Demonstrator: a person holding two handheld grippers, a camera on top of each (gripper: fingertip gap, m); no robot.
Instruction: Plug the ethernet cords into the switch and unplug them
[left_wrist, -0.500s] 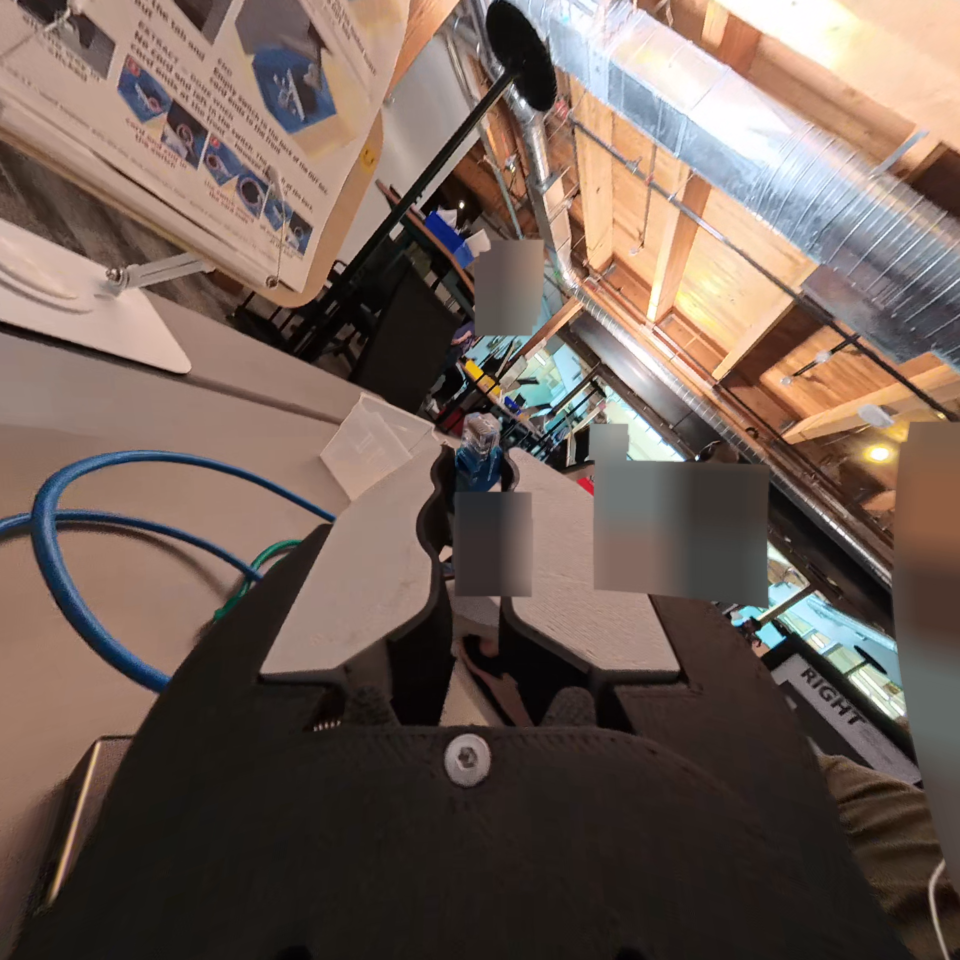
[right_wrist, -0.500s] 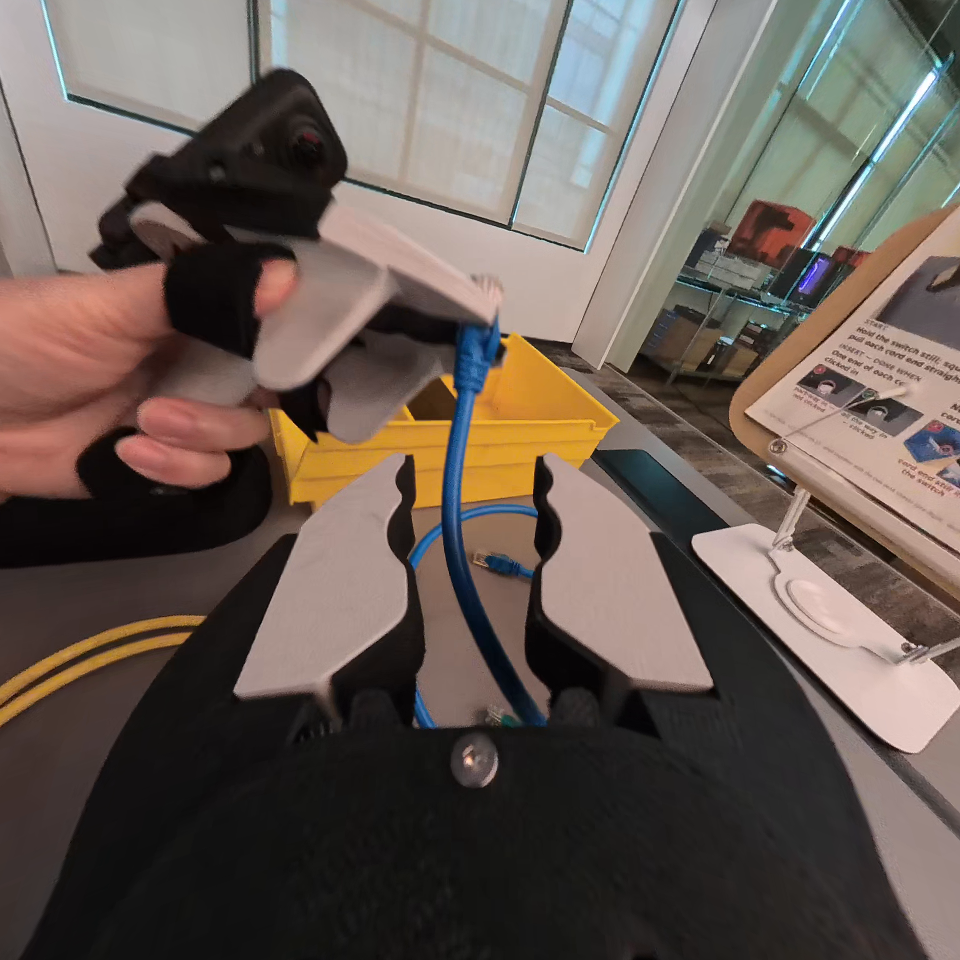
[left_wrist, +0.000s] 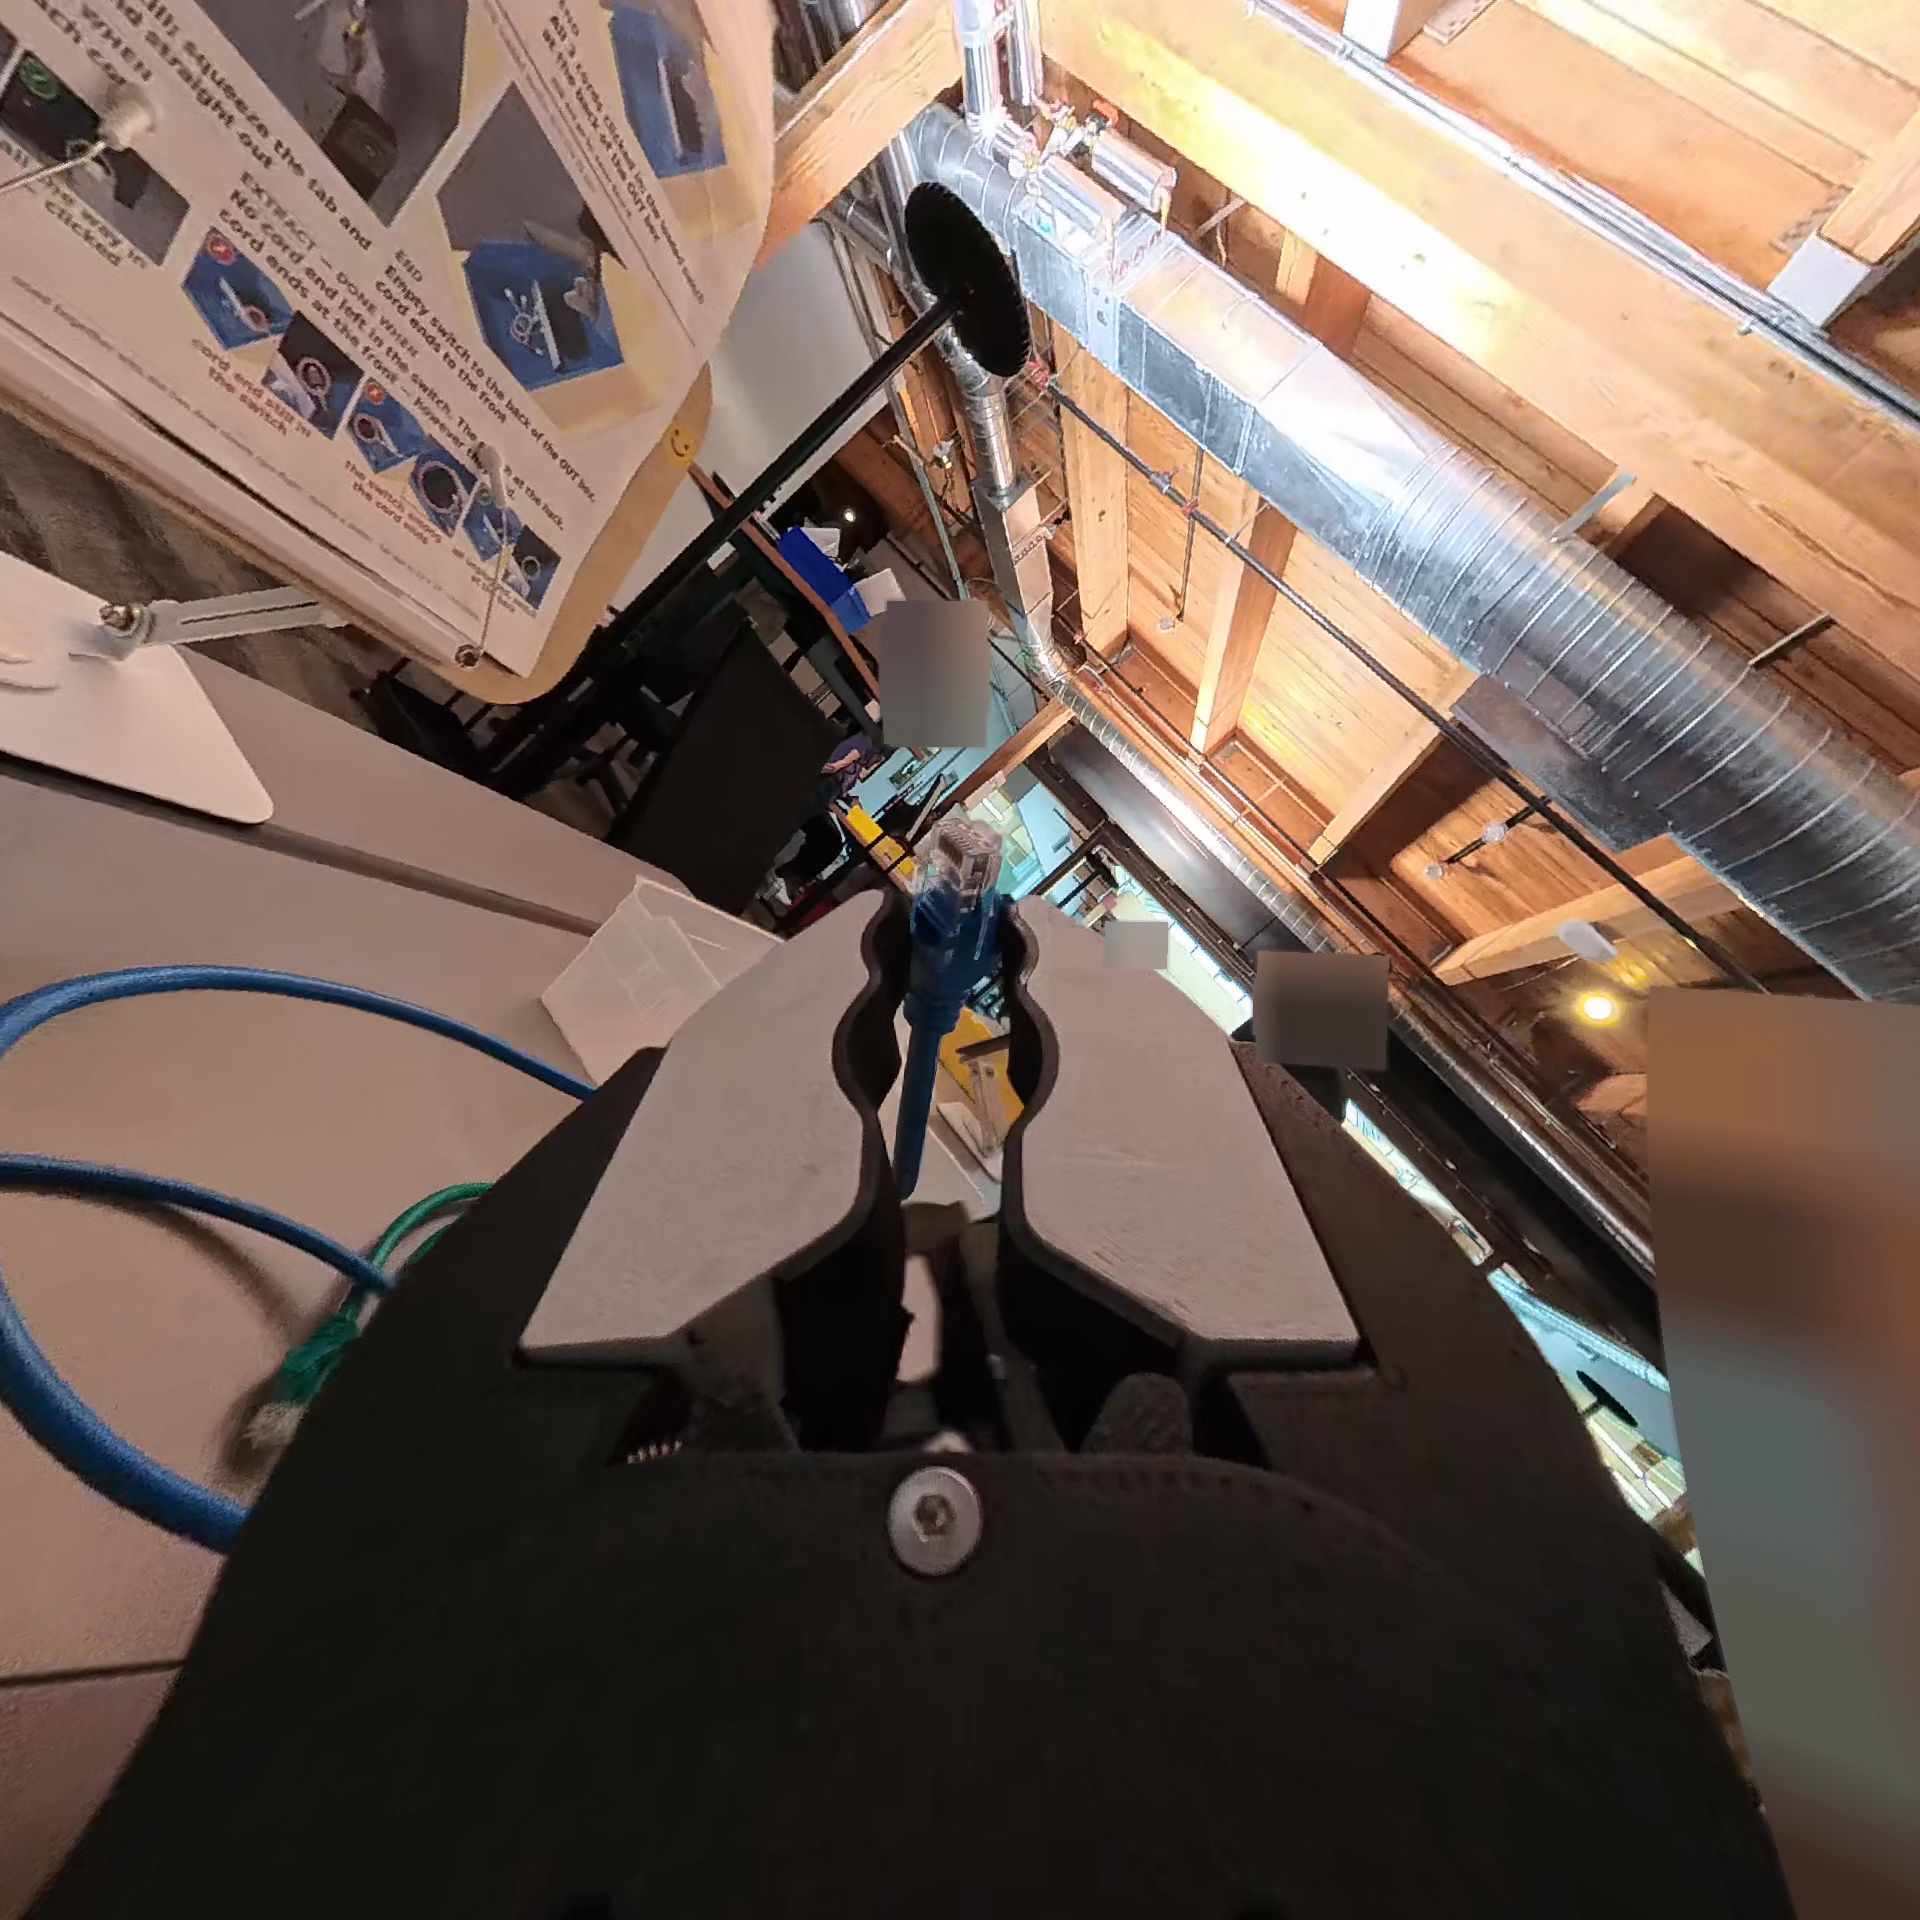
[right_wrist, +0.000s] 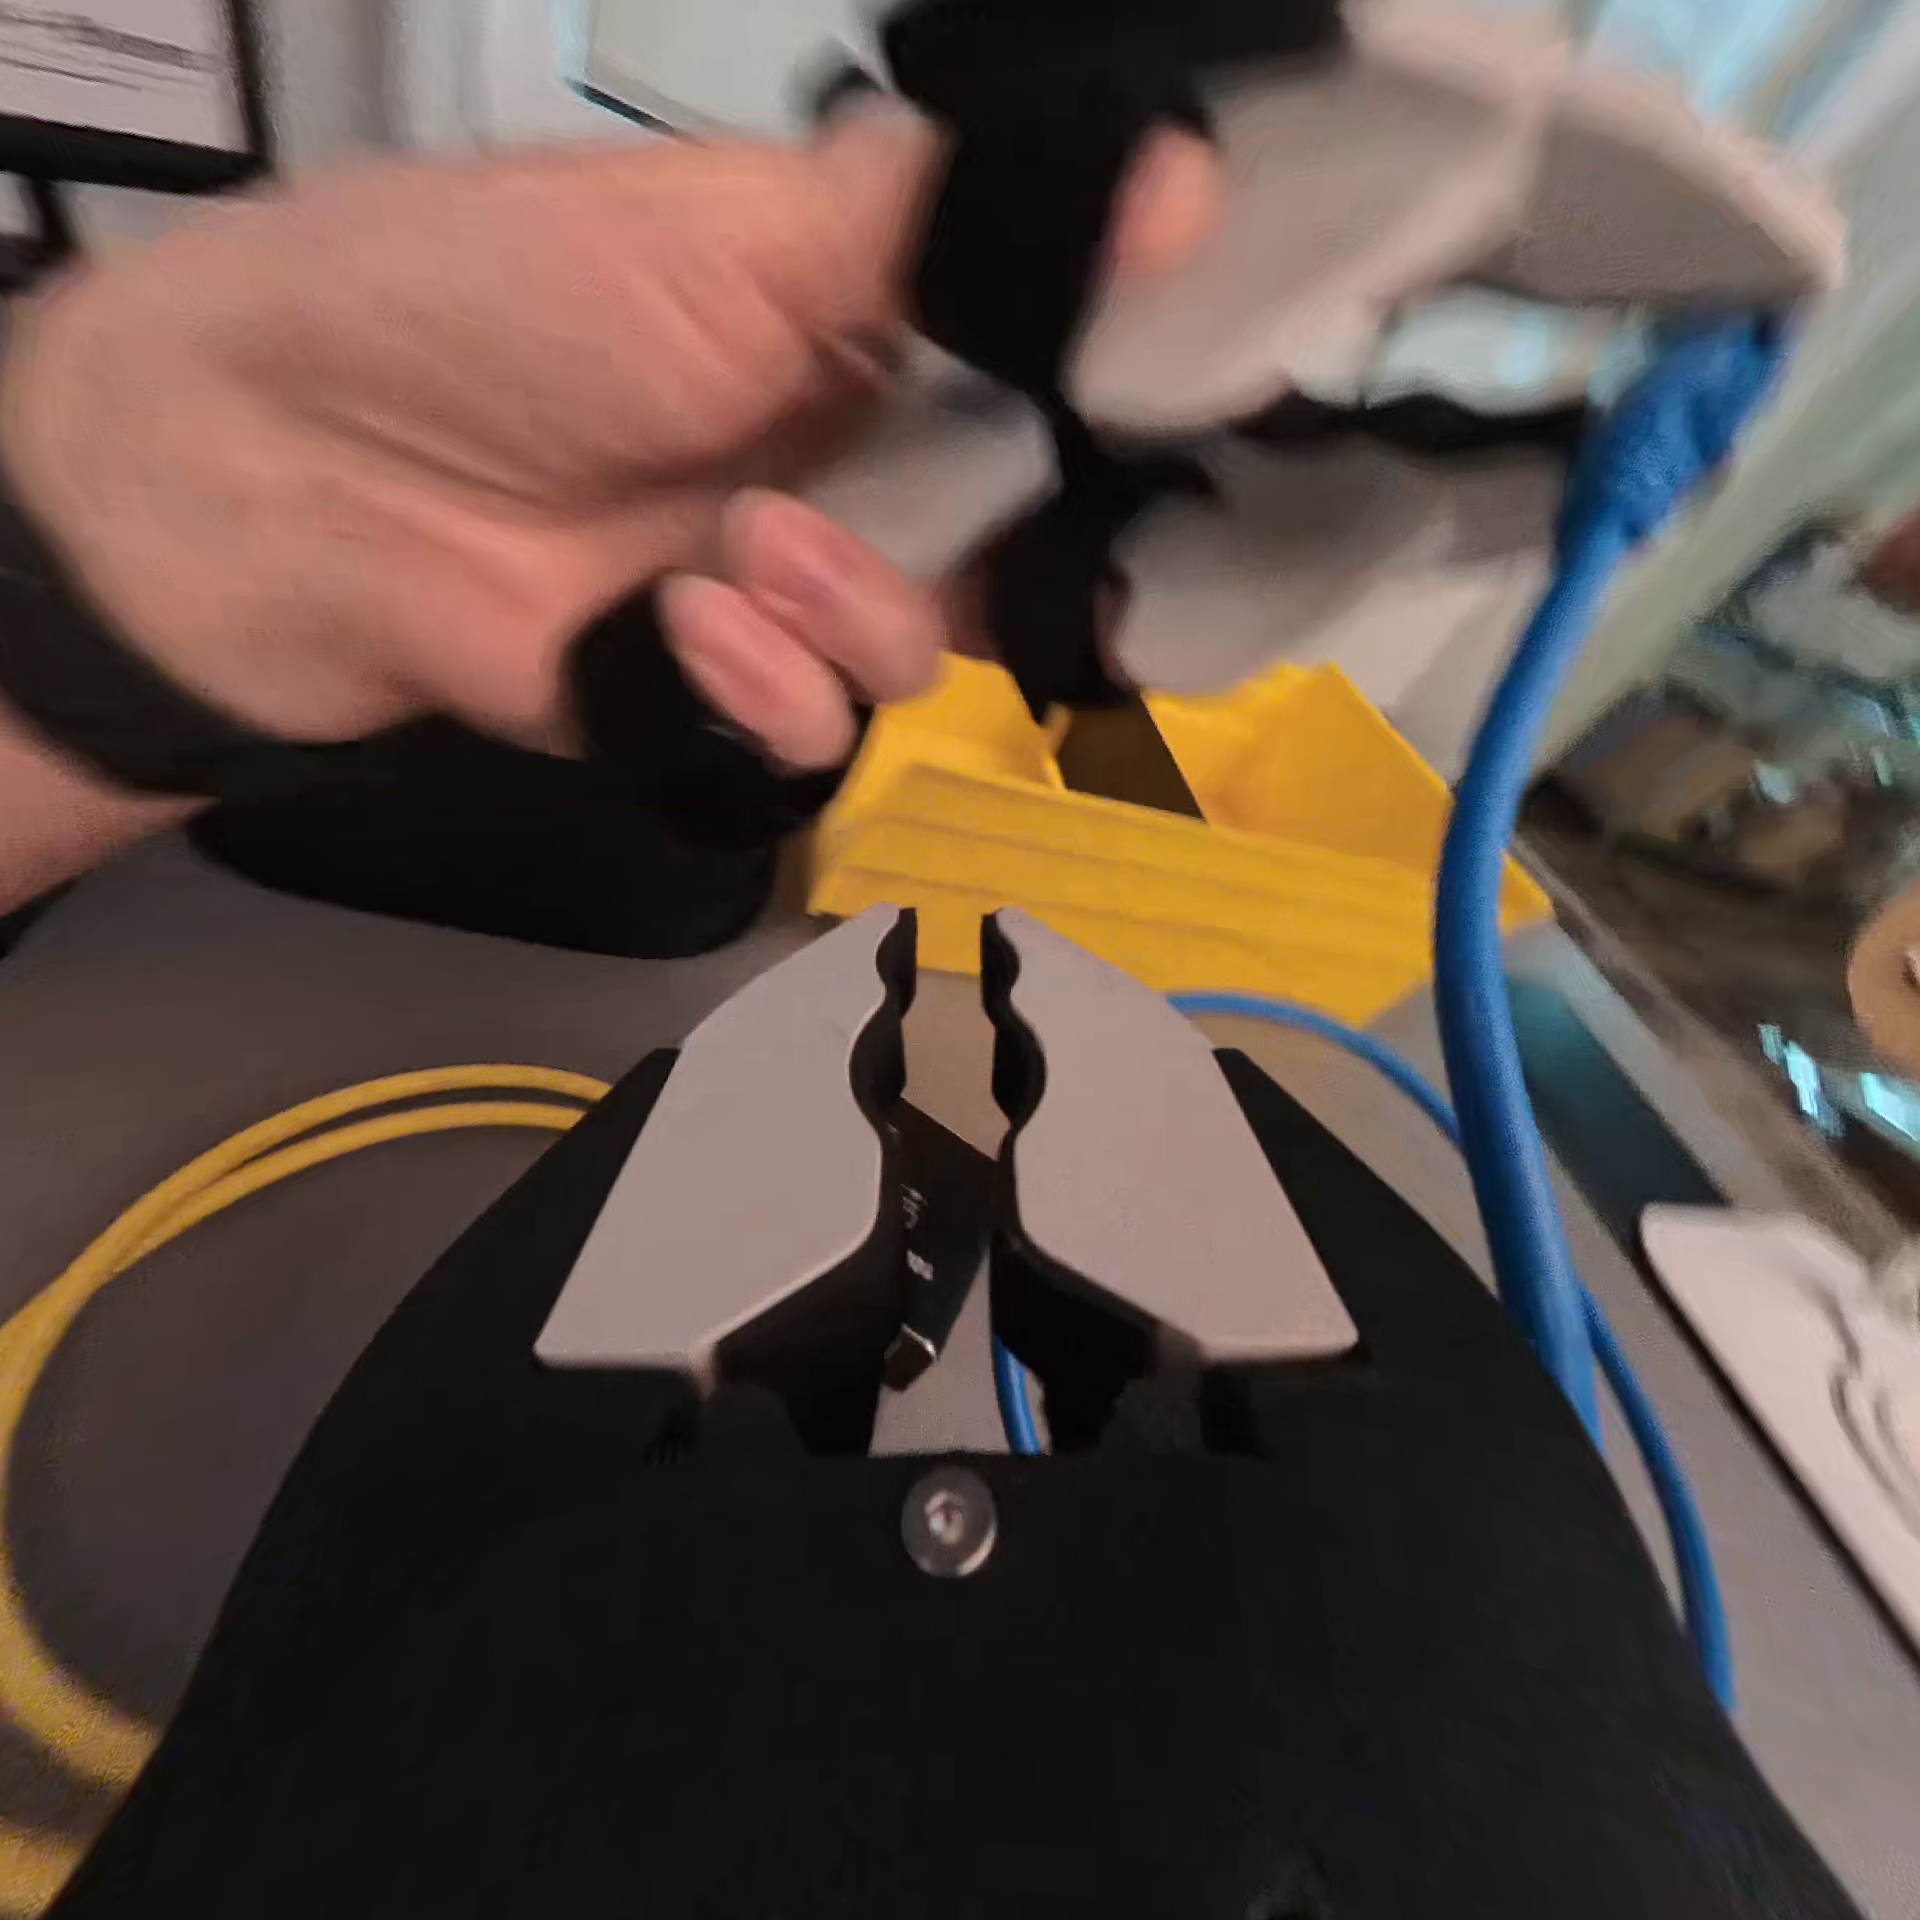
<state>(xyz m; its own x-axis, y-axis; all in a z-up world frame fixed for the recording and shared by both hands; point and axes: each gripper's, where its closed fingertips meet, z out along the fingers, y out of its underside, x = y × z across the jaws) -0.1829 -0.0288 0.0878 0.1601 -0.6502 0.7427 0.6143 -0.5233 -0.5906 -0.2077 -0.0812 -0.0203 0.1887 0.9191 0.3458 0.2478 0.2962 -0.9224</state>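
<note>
Left wrist view tilts ceilingward; right looks level across the table; both share the blue cord (left_wrist: 940, 997).

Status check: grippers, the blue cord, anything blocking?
Left gripper shut on blue cord, plug clear above tips. Right gripper nearly closed, empty. Switch not identifiable; nothing blocking.

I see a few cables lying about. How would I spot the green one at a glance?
Start at the grey table, left of the left gripper, which holds the blue cord by its plug end. Between that cord's big loops a thin green cord pokes out from under the gripper. It is the only green one, ending in a loose clear plug.
</note>
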